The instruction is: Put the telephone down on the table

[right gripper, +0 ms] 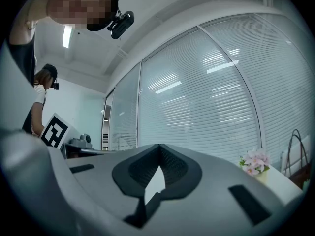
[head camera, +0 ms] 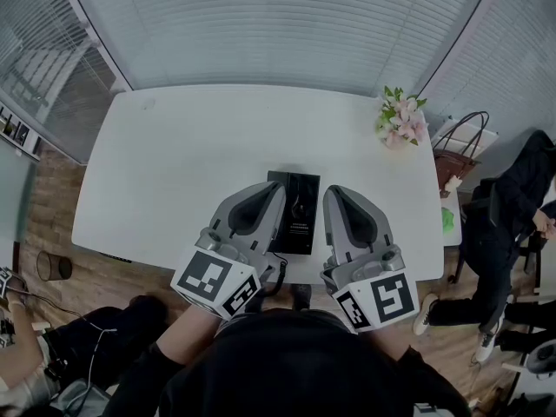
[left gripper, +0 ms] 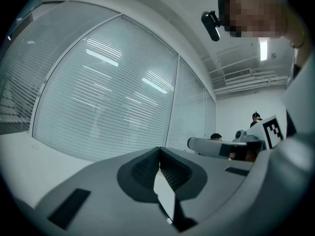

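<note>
1. A flat black rectangular telephone (head camera: 296, 220) lies on the white table (head camera: 174, 163) close to its near edge.
2. The left gripper (head camera: 274, 189) and right gripper (head camera: 334, 193) flank it, jaws together, holding nothing.
3. Open tabletop stretches far and left.

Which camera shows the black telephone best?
The head view: the telephone lies on the white table between the left claw and right claw. Neither gripper view shows it, only shut claws and window blinds.

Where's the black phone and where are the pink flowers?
Black flat telephone (head camera: 300, 205): head view, middle of its top face.
Pink flower bunch (head camera: 401, 120): head view, on the blossoms.
</note>
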Action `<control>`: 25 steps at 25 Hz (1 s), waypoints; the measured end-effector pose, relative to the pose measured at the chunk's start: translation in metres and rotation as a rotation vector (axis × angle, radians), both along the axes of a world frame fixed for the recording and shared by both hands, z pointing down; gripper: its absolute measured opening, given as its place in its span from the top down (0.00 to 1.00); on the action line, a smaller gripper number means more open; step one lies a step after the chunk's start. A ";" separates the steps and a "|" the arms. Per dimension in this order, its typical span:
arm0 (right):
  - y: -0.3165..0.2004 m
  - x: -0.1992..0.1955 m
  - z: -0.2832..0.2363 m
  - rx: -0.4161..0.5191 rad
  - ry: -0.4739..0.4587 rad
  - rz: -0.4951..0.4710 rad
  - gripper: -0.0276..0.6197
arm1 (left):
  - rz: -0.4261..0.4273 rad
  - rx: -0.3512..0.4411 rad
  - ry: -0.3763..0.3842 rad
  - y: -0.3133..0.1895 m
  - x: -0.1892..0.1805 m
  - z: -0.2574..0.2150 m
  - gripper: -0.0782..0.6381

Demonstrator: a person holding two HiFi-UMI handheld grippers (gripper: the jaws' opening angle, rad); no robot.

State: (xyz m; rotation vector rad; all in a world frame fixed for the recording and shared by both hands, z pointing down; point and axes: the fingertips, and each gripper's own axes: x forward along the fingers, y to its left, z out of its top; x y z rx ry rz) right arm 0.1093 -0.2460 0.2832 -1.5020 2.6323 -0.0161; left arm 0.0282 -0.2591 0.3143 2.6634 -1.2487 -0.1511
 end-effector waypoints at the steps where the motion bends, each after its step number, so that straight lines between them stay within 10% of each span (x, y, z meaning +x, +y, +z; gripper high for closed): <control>1: 0.000 0.000 0.000 0.001 -0.001 0.000 0.95 | -0.001 0.002 0.000 0.000 0.000 0.000 0.87; 25: 0.000 0.002 0.000 0.004 -0.005 0.006 0.95 | 0.010 0.005 0.002 -0.002 0.003 -0.003 0.87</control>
